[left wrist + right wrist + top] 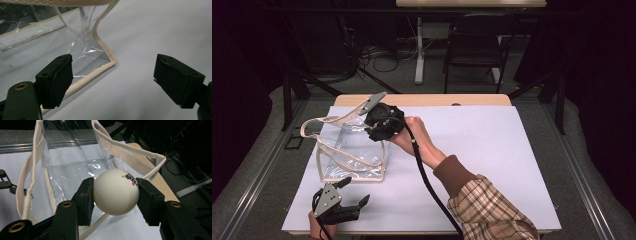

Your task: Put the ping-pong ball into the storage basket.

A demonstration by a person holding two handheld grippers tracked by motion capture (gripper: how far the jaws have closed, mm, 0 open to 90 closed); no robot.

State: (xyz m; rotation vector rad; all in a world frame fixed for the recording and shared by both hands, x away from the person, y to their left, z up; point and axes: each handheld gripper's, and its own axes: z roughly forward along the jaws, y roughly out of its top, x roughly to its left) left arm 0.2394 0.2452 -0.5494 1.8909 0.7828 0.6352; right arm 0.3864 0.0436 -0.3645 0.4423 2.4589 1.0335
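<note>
A clear plastic tote bag point(352, 150) with cream trim and cream handles stands on the left of the white table cover point(472, 145). My right gripper point(115, 192) is shut on a white ball point(115, 192) with black and red print, held at the bag's open mouth point(75, 167). From above, that gripper point(379, 122) sits at the bag's upper right corner. My left gripper point(354, 192) rests near the front edge, jaws wide open and holding nothing. Its own view puts the bag's lower corner point(110, 61) just ahead of the jaws point(113, 75).
The wooden table edge point(422, 100) runs along the back. Beyond it are a chair point(474, 47), a table leg point(419, 50) and cables on the floor point(382, 55). A black cable point(427, 180) trails from the right gripper along the plaid sleeve point(489, 210).
</note>
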